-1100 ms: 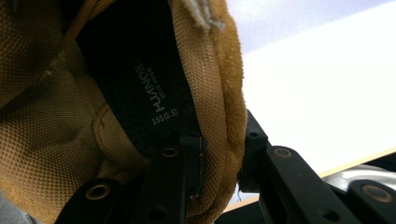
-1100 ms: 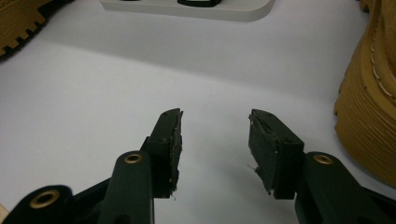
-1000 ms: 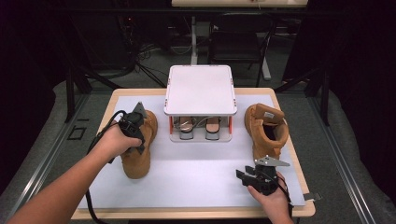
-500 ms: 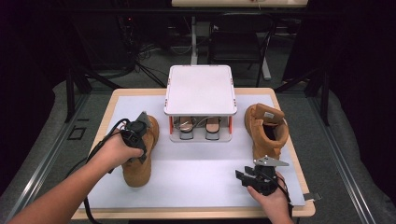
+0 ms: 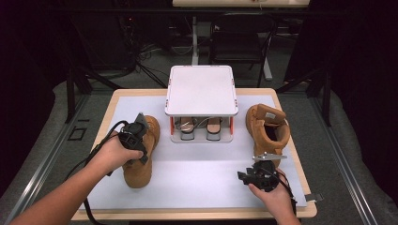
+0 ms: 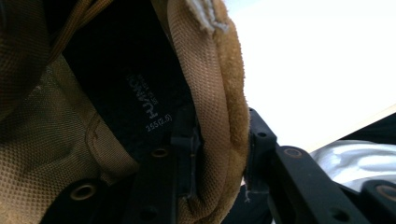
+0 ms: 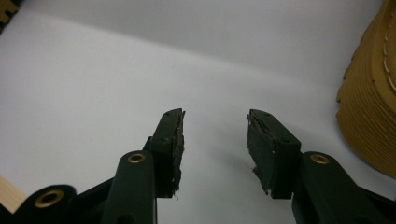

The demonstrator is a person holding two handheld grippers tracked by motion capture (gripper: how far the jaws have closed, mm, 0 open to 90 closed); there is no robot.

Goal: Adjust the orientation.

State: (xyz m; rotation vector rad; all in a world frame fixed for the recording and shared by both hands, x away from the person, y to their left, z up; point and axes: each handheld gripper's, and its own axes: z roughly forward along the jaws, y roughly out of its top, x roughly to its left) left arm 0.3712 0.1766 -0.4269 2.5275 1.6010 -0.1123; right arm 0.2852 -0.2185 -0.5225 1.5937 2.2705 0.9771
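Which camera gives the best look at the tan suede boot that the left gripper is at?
The high view: it shows the whole tan suede boot on the white mat. The left gripper view shows its collar between the jaws, which have just been opening. The right gripper view shows another boot's sole.

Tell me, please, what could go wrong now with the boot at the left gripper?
1. The left gripper has just been opening, its jaws around the collar of the left boot; a lift now might let the collar slip out.
2. The boot stands close to the shoe rack; swinging it might knock the rack.
3. The right gripper is open and empty, so it cannot steady anything.
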